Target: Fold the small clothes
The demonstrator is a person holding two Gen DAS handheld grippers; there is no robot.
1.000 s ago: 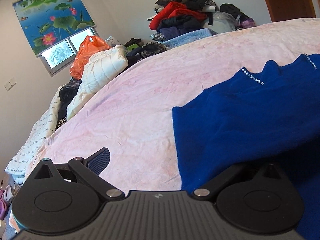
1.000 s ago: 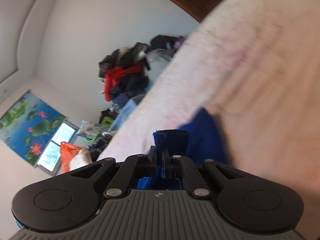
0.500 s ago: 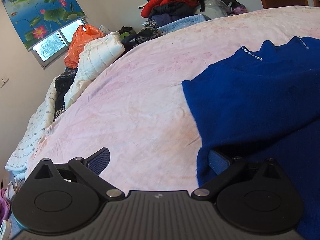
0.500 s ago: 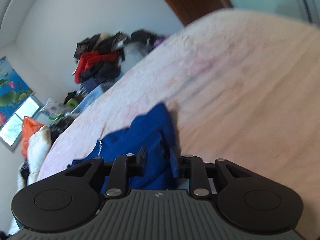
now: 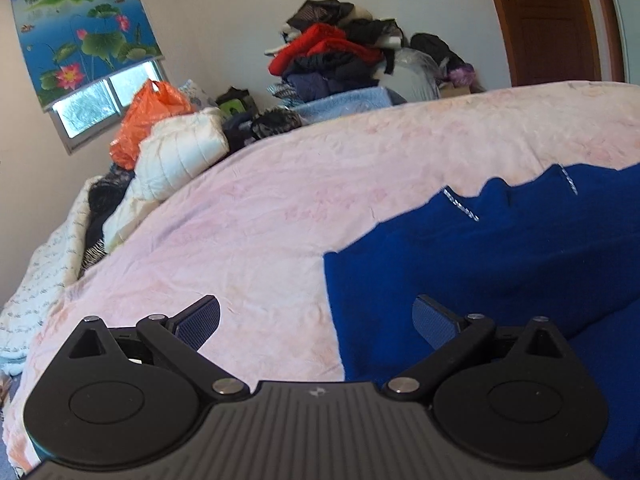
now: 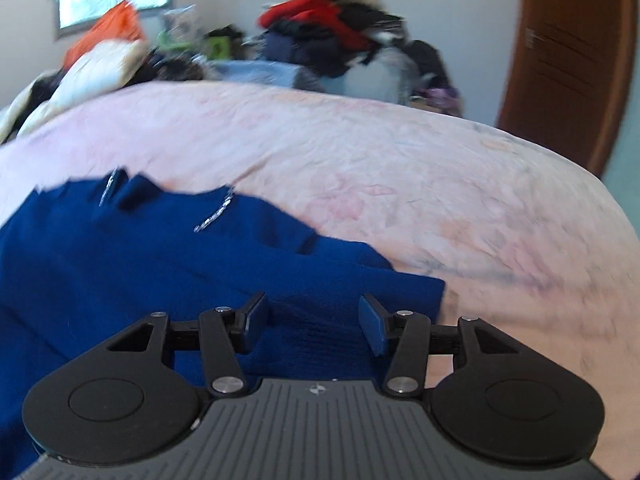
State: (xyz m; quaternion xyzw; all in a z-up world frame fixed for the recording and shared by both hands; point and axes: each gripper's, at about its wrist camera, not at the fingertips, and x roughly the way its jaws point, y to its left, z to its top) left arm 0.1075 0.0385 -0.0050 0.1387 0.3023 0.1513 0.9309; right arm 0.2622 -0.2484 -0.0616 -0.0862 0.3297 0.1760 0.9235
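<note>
1. The bed (image 5: 280,216) fills most of both views, covered by a pale pink crinkled bedspread (image 6: 380,168).
2. A dark blue garment (image 5: 500,256) lies spread flat on the bedspread. In the left wrist view it takes up the lower right; in the right wrist view the same garment (image 6: 120,256) takes up the lower left, with a folded corner reaching toward the middle.
3. A heap of clothes (image 5: 340,56), red and dark pieces on top, rises against the far wall beyond the bed.
4. A wooden door (image 5: 552,20) stands at the far right of the room.
5. A roller blind with lotus flowers (image 5: 84,28) hangs over a window (image 5: 100,100) at the far left.
6. A white padded jacket (image 5: 176,156) lies at the far edge of the bed, with an orange plastic bag (image 5: 148,120) behind it.
7. The left gripper (image 5: 316,320) has its fingers spread wide. The left finger (image 5: 200,320) is over bare bedspread, the right finger (image 5: 434,320) over the garment's near part; the garment's left edge runs between them, and neither pad presses on it.
8. The right gripper (image 6: 316,320) has its jaws opening. Blue fabric shows between the 2 fingers (image 6: 256,316), but the pads stand apart from it and nothing is pinched.
9. 2 short lines of small silvery studs (image 5: 460,208) cross the garment near its scalloped far edge.
</note>
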